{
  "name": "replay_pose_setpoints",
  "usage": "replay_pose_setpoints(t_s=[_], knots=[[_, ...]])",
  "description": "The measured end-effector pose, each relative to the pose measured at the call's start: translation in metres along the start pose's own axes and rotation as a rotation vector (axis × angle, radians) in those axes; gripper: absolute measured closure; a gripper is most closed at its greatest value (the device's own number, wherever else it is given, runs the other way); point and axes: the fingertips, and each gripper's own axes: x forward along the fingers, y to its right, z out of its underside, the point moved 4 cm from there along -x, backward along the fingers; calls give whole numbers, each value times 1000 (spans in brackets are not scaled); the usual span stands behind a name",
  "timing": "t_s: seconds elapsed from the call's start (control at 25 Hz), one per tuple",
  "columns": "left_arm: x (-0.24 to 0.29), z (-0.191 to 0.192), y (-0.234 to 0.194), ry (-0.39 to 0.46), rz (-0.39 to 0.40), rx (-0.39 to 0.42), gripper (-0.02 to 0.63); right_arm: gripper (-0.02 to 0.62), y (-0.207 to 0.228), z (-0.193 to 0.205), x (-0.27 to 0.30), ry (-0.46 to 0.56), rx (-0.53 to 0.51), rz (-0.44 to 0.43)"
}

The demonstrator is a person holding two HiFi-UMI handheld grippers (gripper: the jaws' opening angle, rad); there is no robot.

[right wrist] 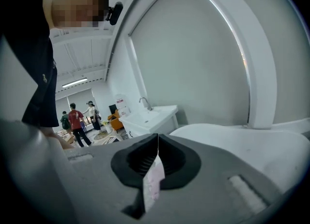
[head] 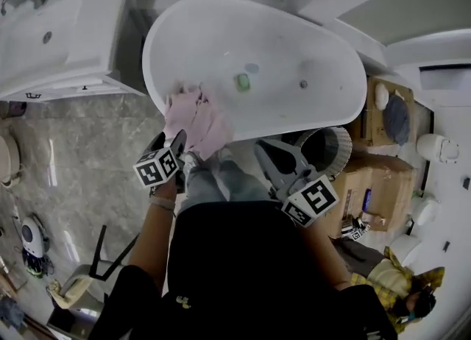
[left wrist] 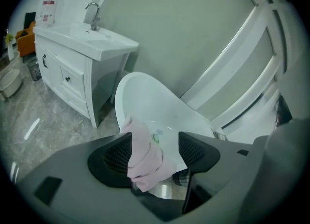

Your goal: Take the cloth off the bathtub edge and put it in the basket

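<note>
A pink cloth hangs over the near edge of the white bathtub. My left gripper is at the cloth's lower left side. In the left gripper view its jaws stand open around the cloth. The cloth rests against the left pad, and there is a gap to the right pad. My right gripper is in front of the tub, to the right of the cloth, and it is shut. In the right gripper view a thin pale sliver shows under its closed pads. The round basket stands below the tub's right part.
A white vanity with a sink stands to the left of the tub on a marble floor. Cardboard boxes sit at the right behind the basket. A small green item lies inside the tub. People stand far off.
</note>
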Motion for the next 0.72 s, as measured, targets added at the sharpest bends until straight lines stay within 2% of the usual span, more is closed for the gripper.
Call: replay_pose_setpoints(t_s=[0.24, 0.48, 0.72], knots=[[56, 5, -35, -101, -72, -19, 263, 595, 9, 17, -10, -23, 37, 102], [109, 16, -67, -175, -125, -32, 245, 595, 16, 36, -16, -38, 75, 184], [145, 30, -78, -244, -118, -19, 242, 595, 24, 50, -25, -45, 104, 263]])
